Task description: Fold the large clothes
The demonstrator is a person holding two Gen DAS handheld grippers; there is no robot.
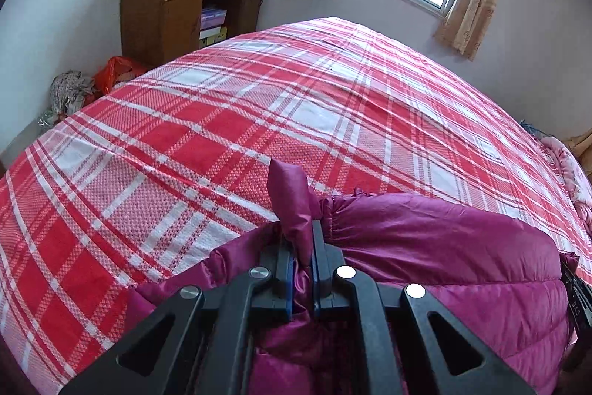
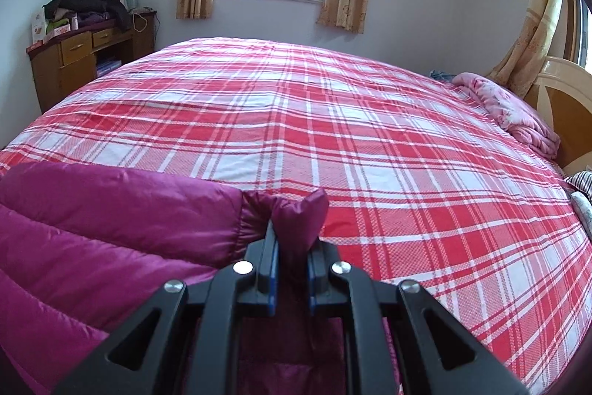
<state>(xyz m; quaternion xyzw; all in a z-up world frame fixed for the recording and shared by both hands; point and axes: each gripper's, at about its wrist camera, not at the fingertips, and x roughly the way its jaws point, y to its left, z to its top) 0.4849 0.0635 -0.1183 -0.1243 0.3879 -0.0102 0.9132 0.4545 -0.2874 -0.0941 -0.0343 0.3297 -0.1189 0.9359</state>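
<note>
Left hand-held gripper [image 1: 303, 247] clenched on a pinch of the magenta padded jacket [image 1: 462, 247]. Right hand-held gripper [image 2: 292, 247] likewise grasps a fold of jacket fabric. Jacket spans between both, over the near edge of the plaid bed [image 1: 259, 106].

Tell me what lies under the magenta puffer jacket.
Under the magenta puffer jacket, pinched by the left tool and the right tool, lies the red plaid bedspread. The jacket covers the near strip of the bedspread, so anything there is hidden.
</note>
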